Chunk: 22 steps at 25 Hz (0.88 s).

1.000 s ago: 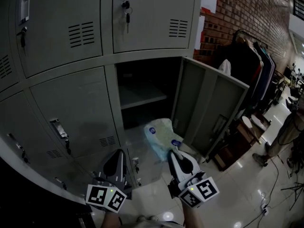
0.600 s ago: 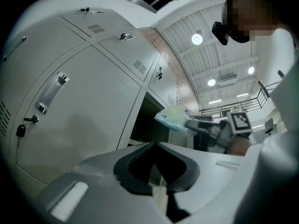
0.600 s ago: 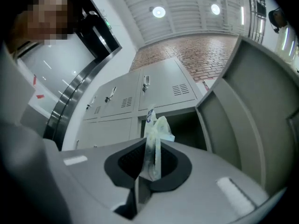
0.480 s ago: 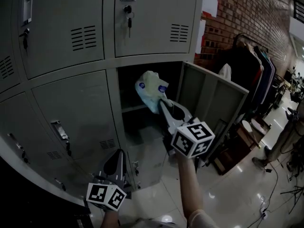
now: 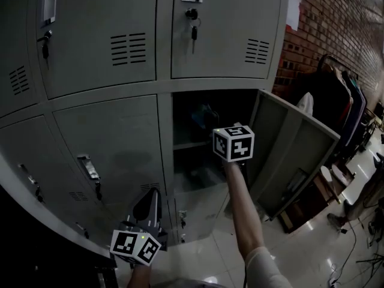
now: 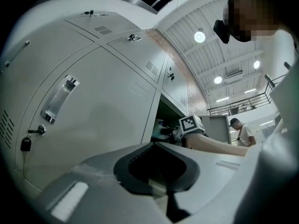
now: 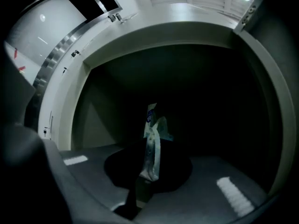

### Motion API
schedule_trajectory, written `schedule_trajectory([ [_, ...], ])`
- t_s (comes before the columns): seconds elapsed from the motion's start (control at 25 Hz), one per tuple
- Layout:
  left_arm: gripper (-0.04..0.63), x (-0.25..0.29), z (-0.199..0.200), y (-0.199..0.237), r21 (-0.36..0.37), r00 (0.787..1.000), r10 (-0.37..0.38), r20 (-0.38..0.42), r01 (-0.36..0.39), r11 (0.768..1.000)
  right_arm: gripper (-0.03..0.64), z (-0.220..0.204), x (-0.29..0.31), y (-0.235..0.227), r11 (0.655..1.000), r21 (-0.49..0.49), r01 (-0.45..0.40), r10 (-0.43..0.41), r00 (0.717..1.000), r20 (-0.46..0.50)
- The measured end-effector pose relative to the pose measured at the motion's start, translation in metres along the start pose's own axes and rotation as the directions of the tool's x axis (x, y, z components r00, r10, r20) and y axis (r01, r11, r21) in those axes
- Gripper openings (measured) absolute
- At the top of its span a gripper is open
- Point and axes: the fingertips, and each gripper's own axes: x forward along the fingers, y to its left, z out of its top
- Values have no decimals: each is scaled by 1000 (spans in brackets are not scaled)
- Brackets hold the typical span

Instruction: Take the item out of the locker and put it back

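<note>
Right gripper (image 7: 145,178) is clamped tight on a thin fold of the pale plastic bag (image 7: 152,139), which stands up from the jaws inside the dark open compartment of the locker (image 5: 165,131), above its shelf (image 5: 191,144) as far as I can judge; that pinch is slim, so letting go before the bag has support underneath could send it sliding off the edge to the floor, and a loose tail might snag the door (image 5: 294,155) at closing; the right arm reaches out almost straight, marker cube right at the opening; left gripper (image 5: 150,197) hangs low by the lower doors, jaws together, empty.
</note>
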Motion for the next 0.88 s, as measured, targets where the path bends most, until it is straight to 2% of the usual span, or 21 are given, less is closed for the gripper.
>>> schedule_trajectory([
  [0.08, 5, 2, 0, 5, -1, 1000, 12, 1, -12, 1000, 18, 6, 4, -2, 1000, 20, 18, -19, 999, 32],
  [0.12, 5, 3, 0, 7, -2, 1000, 16, 0, -16, 1000, 81, 9, 5, -3, 999, 41, 23, -25, 998, 54],
  [0.2, 5, 4, -3, 7, -4, 1000, 17, -3, -17, 1000, 380, 16, 4, -2, 997, 72, 8, -15, 996, 86],
  [0.24, 5, 4, -4, 7, -5, 1000, 16, -5, -16, 1000, 400, 17, 4, -1, 998, 69, 1, -7, 996, 91],
  [0.36, 5, 6, -7, 5, -10, 1000, 8, -11, -8, 1000, 400, 19, -1, -1, 999, 48, -4, 0, 996, 94],
  [0.68, 5, 4, -6, -9, -13, 1000, -27, -12, 27, 1000, 400, 26, -26, -5, 998, 64, 9, -17, 993, 120],
  [0.88, 5, -3, 0, -21, -12, 999, -49, -4, 49, 999, 400, 40, -76, 19, 991, 125, -55, 26, 974, 224],
])
